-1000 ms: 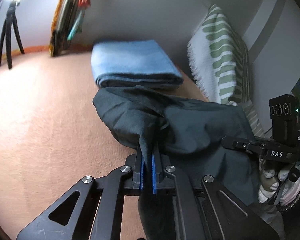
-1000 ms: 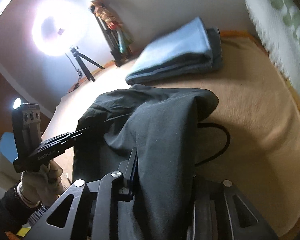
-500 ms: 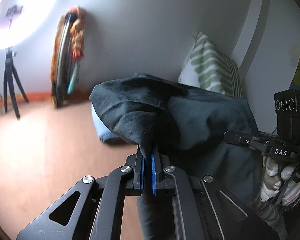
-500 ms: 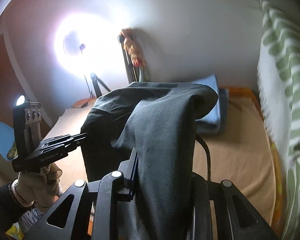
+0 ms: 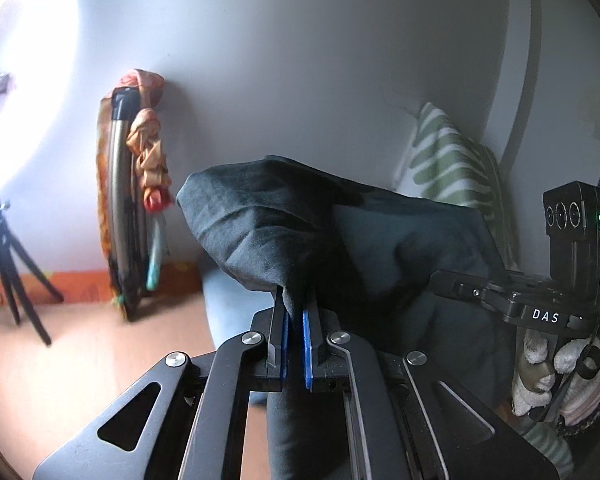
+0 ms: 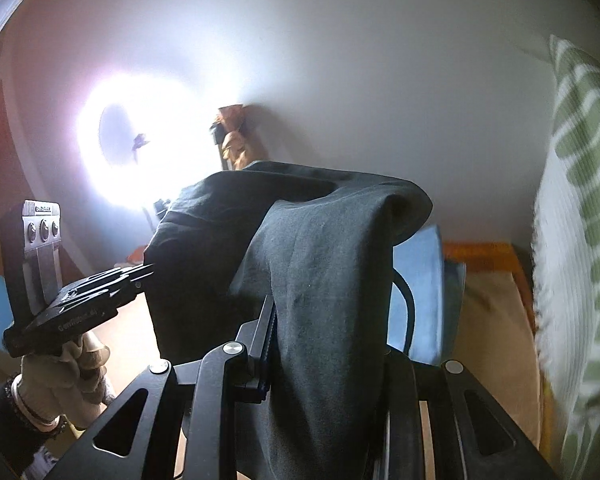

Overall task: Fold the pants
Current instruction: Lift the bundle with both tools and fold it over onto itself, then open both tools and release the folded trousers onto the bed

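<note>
**Dark pants hanging between two grippers, clear of the bed**

The person is holding the dark pants (image 5: 380, 248) up in the air with both tools, and the cloth is draping over and down from each one. The left gripper (image 5: 295, 320) is pinching a bunched fold of the fabric between its blue pads (image 5: 307, 344), which are pressed almost together with only the thin cloth between them. From there the material is bulging up into a rounded hump and falling away below the tool.

The right gripper (image 6: 324, 320) is clamping a thicker band of the same pants (image 6: 320, 280); the cloth is running between its fingers and hanging straight down over the frame, hiding the far finger, so only the near one is showing beside the fabric. A black cable is looping out just beside that fold.

In the right wrist view a gloved left hand (image 6: 60, 376) is gripping the handle of the other tool at the lower left. In the left wrist view the gloved right hand (image 5: 556, 376) is showing at the lower right, under the handle marked DAS.

Behind the pants, a folded blue blanket (image 6: 424, 292) is lying on the tan bed cover (image 6: 488, 340). A green-and-white striped pillow (image 5: 448, 164) is leaning against the pale wall. A ring light (image 6: 140, 144) is glaring on its tripod (image 5: 12, 272), and a bundle wrapped in orange cloth (image 5: 148, 160) is standing against the wall.
</note>
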